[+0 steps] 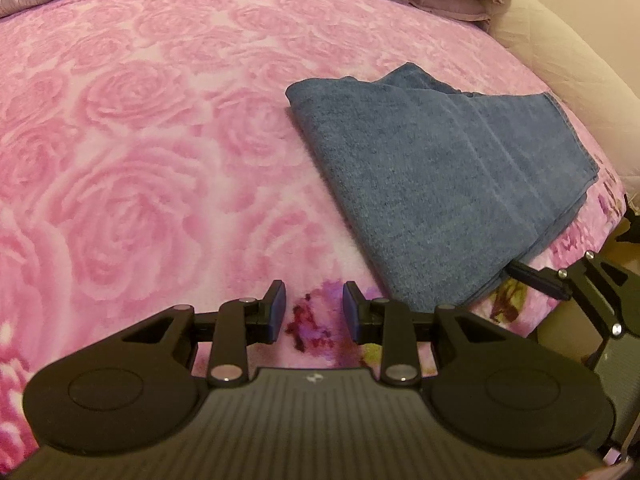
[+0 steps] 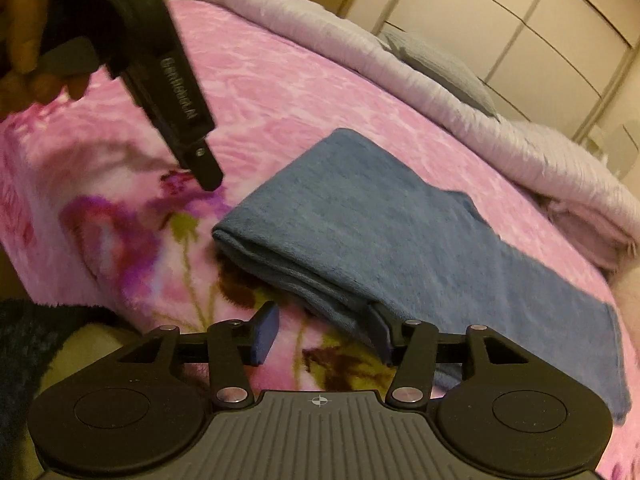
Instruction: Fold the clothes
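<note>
Looking down my left gripper (image 1: 314, 312), I see its jaws spread apart with nothing between them, only the pink rose-patterned blanket (image 1: 140, 140) showing through the gap. The folded blue towel (image 1: 440, 176) is my landmark: the left gripper hovers just beside its near left corner, not touching it. From the right wrist view the same left gripper (image 2: 208, 178) comes in tilted from the upper left, held by a hand (image 2: 28, 40), with its tip over the blanket to the left of the towel (image 2: 380, 224).

My right gripper (image 2: 324, 334) sits at the towel's near edge. Its jaws are spread; the left finger (image 2: 265, 334) stands clear over the blanket, while the right finger is tucked against or under the towel's layered edge. The pads do not pinch the cloth. In the left wrist view I catch the right gripper (image 1: 536, 278) poking in at the towel's near right corner.

The towel lies folded in several layers on the blanket, with one thinner flap running out to the right. Beyond the towel, a pale lilac quilt (image 2: 440, 92) is bunched along the far side of the bed, and wardrobe doors (image 2: 540, 28) stand behind that.
</note>
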